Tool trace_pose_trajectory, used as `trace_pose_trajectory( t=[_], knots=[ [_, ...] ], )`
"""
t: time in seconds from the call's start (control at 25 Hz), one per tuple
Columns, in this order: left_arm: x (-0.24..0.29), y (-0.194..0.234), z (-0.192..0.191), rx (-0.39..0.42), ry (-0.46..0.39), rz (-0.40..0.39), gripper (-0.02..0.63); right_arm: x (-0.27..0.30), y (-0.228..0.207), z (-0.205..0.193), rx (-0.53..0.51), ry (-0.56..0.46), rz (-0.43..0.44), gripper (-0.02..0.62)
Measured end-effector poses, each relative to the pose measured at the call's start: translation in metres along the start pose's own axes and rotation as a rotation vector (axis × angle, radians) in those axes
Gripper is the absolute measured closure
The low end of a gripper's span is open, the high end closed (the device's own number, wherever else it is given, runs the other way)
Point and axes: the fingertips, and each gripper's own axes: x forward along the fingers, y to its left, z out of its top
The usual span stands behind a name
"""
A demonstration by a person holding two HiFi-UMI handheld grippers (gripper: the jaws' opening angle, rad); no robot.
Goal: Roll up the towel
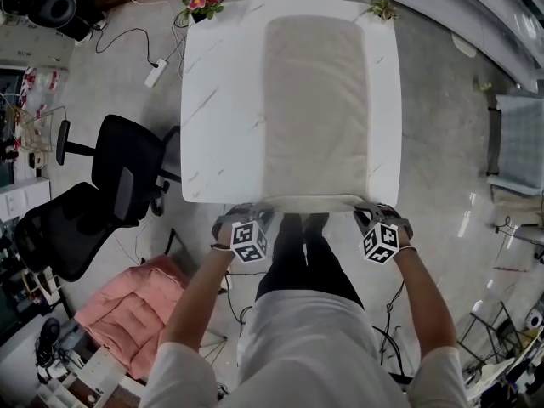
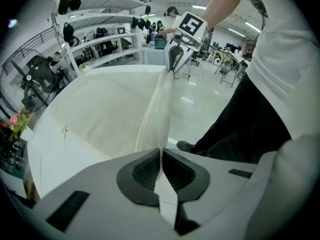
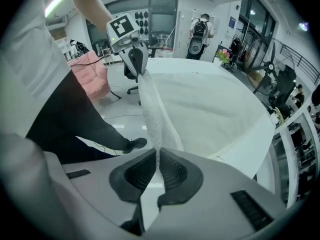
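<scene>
A beige towel (image 1: 313, 100) lies flat and lengthwise on the white table (image 1: 217, 109), its near edge at the table's front rim. My left gripper (image 1: 257, 212) is shut on the near left corner of that edge, and my right gripper (image 1: 369, 212) is shut on the near right corner. In the left gripper view the pads (image 2: 150, 170) of the left gripper (image 2: 161, 151) pinch the towel edge (image 2: 156, 109), which runs taut to the right gripper (image 2: 174, 66). The right gripper view mirrors this: the right gripper (image 3: 156, 154) clamps the towel (image 3: 152, 114), stretched toward the left gripper (image 3: 137, 64).
Black office chairs (image 1: 119, 177) stand left of the table, with a pink cushion (image 1: 127, 308) on the floor nearer me. A pot of flowers (image 1: 202, 2) sits at the table's far left corner and a small plant (image 1: 382, 8) at the far right. The person's legs (image 1: 302, 253) are against the front edge.
</scene>
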Motion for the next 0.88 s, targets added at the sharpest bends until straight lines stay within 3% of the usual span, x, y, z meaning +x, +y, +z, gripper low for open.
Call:
trace_pose_trajectory(
  t=[0.32,0.64,0.88],
  knots=[
    [-0.017,-0.031,-0.006,-0.057,0.012,-0.117,0.574,-0.016,0.033,0.006,0.073,-0.006,0.108,0.563],
    [-0.024,0.004,0.004,-0.113,0.003,-0.261,0.571,-0.01,-0.007,0.015,0.229,0.014,0.214,0.561],
    [-0.018,0.043,0.009,-0.139,-0.003,-0.27,0.568,0.001,-0.045,0.02,0.293,0.024,0.21,0.558]
  ],
)
